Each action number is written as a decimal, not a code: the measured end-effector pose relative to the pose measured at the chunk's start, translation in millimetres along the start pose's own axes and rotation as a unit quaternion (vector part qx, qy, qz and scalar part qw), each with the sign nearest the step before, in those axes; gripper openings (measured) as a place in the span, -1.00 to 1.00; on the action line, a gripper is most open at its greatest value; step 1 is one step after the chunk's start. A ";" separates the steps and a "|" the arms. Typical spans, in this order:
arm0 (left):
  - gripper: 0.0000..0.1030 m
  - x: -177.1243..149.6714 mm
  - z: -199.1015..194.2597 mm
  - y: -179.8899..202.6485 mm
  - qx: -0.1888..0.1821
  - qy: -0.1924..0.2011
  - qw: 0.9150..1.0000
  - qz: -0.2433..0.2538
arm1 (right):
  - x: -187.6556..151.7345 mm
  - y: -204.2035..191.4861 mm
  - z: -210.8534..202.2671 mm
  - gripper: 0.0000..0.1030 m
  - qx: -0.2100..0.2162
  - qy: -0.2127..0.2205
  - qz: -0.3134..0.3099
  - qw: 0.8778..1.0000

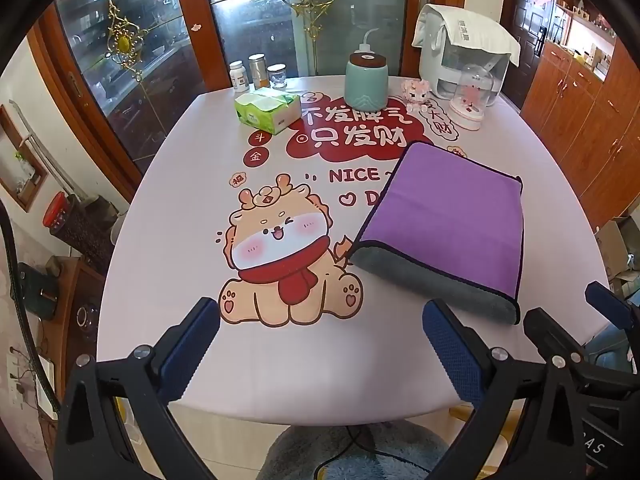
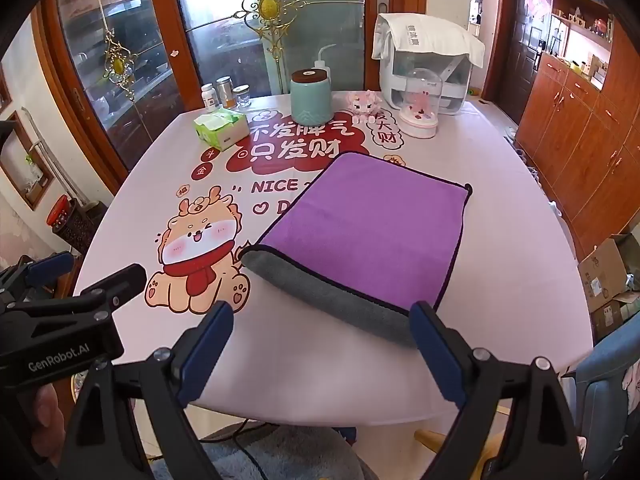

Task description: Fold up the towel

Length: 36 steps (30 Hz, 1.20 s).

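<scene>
A purple towel (image 1: pixel 452 216) with a grey underside and dark trim lies folded on the table, its rolled grey fold edge toward me; it also shows in the right wrist view (image 2: pixel 372 224). My left gripper (image 1: pixel 320 336) is open and empty, above the table's near edge, left of the towel. My right gripper (image 2: pixel 322 336) is open and empty, just short of the towel's near fold edge. The right gripper shows at the right edge of the left wrist view (image 1: pixel 576 320), and the left gripper shows at the left of the right wrist view (image 2: pixel 80 280).
The table (image 1: pixel 192 208) has a pink printed cloth. At its far side stand a tissue box (image 1: pixel 267 110), small jars (image 1: pixel 256 72), a teal canister (image 1: pixel 367 80), a glass dome (image 1: pixel 472 96) and a white appliance (image 1: pixel 464 48). Wooden cabinets (image 2: pixel 580 128) stand on the right.
</scene>
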<state>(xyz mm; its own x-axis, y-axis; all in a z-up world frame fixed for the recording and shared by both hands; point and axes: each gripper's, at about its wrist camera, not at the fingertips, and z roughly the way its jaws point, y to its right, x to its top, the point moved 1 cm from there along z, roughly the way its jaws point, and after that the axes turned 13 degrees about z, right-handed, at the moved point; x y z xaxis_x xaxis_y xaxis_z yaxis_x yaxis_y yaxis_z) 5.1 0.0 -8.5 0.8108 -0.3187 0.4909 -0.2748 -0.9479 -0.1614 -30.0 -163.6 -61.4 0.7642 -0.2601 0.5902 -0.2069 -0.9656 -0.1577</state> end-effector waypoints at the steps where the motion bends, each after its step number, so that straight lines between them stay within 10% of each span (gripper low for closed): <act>1: 0.96 0.0 0.0 0.0 0.000 0.000 1.000 0.000 | 0.0 -0.2 0.4 0.75 0.000 -0.001 0.000 1.000; 36: 0.96 3.4 -2.2 -1.6 0.003 0.015 1.000 0.013 | 0.6 -2.1 2.6 0.75 -0.002 -0.006 0.002 1.000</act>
<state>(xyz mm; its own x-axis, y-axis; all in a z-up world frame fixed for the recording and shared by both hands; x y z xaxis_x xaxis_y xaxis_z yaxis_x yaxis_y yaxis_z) 7.1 0.5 -4.7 0.7868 -0.3438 0.5126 -0.2933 -0.9390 -0.1796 -27.5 -161.7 -62.8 0.7704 -0.2647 0.5799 -0.2128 -0.9643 -0.1575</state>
